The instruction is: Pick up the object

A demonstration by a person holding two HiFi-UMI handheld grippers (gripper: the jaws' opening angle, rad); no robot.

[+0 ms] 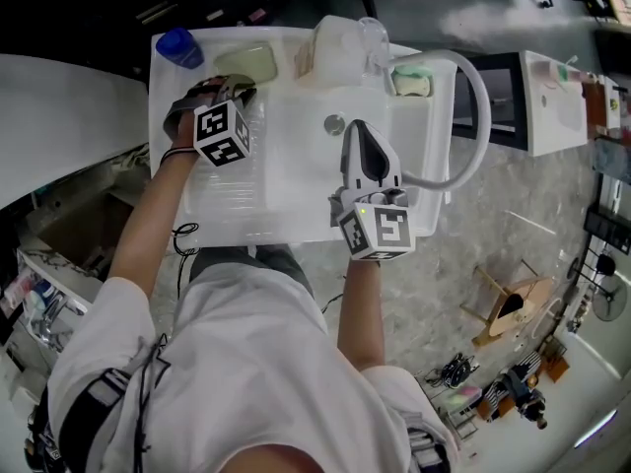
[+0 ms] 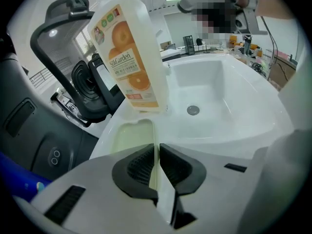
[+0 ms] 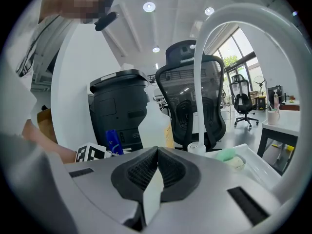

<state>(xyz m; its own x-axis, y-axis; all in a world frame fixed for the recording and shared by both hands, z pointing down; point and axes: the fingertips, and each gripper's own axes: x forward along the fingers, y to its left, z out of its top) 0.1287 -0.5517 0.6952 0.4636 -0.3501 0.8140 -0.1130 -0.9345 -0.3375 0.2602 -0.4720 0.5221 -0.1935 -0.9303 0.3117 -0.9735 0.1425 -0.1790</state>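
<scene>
Pale green soap bar (image 1: 246, 62) flat in sink (image 1: 296, 175) ledge recess.

The basin (image 1: 296, 161) lies open — jug (image 1: 335, 47) and arched faucet (image 1: 481, 114) crowd its back rim and right side.

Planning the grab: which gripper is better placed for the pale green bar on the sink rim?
Left. The left gripper is beside the pale green bar; the right gripper hangs across the white sink.
</scene>
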